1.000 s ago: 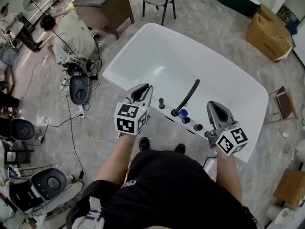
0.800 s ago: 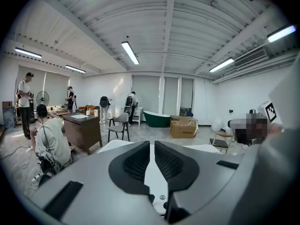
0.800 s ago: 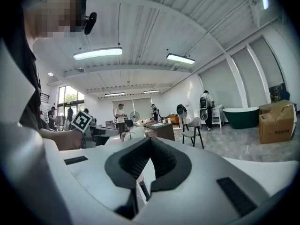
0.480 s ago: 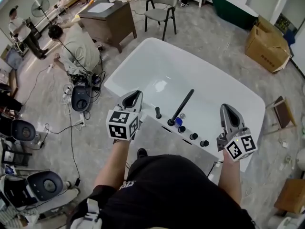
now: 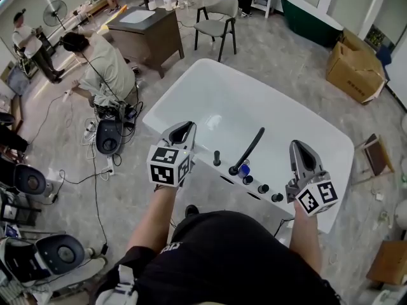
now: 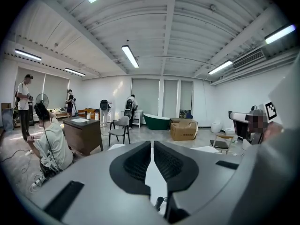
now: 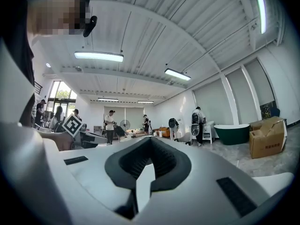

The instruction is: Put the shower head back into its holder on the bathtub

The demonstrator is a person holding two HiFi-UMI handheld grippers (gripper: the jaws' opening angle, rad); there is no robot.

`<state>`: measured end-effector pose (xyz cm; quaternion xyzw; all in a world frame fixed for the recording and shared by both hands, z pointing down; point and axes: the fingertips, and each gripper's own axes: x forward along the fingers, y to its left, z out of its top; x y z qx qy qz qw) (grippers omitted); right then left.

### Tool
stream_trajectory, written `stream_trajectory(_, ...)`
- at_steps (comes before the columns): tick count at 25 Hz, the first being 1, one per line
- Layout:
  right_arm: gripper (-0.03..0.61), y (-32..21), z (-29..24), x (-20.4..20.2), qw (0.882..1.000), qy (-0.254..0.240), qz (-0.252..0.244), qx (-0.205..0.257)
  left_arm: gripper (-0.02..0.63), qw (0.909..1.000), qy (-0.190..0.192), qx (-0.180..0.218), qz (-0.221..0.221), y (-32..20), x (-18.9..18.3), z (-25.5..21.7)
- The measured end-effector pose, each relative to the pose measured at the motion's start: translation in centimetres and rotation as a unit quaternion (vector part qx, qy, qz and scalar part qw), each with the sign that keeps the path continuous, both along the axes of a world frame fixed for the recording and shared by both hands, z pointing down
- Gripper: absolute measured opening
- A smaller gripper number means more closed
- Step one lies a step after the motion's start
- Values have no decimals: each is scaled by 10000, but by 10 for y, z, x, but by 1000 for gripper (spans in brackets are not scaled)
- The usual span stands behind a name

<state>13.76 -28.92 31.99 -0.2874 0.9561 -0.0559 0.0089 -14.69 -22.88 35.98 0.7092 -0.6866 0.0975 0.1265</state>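
Note:
In the head view a white bathtub (image 5: 210,100) stands in front of me. The black shower head (image 5: 250,148) stands slanted on the fittings of the near rim, next to a blue part (image 5: 244,168) and black knobs (image 5: 261,188). My left gripper (image 5: 180,132) hovers left of it over the rim, shut with nothing in its jaws. My right gripper (image 5: 300,152) hovers to the right of the knobs, also shut and empty. In the left gripper view (image 6: 152,146) a sliver of tub and one knob (image 6: 161,202) show below the jaws. The right gripper view (image 7: 149,142) looks level across the room.
A person (image 5: 105,65) crouches on the floor left of the tub, beside cables and a round device (image 5: 109,136). Behind stand a brown cabinet (image 5: 146,27), a grey chair (image 5: 219,8), a green tub (image 5: 311,5) and a cardboard box (image 5: 356,56).
Both grippers have lifted a little above the tub's near rim. The shower head has stayed where it stands on the rim fittings.

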Motion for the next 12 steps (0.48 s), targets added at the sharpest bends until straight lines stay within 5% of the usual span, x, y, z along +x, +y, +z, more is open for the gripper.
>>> stream_trajectory(12, 11, 4, 7, -32, 9997, 90, -185, -140, 34, 9999, 107, -88, -48, 7, -16, 11)
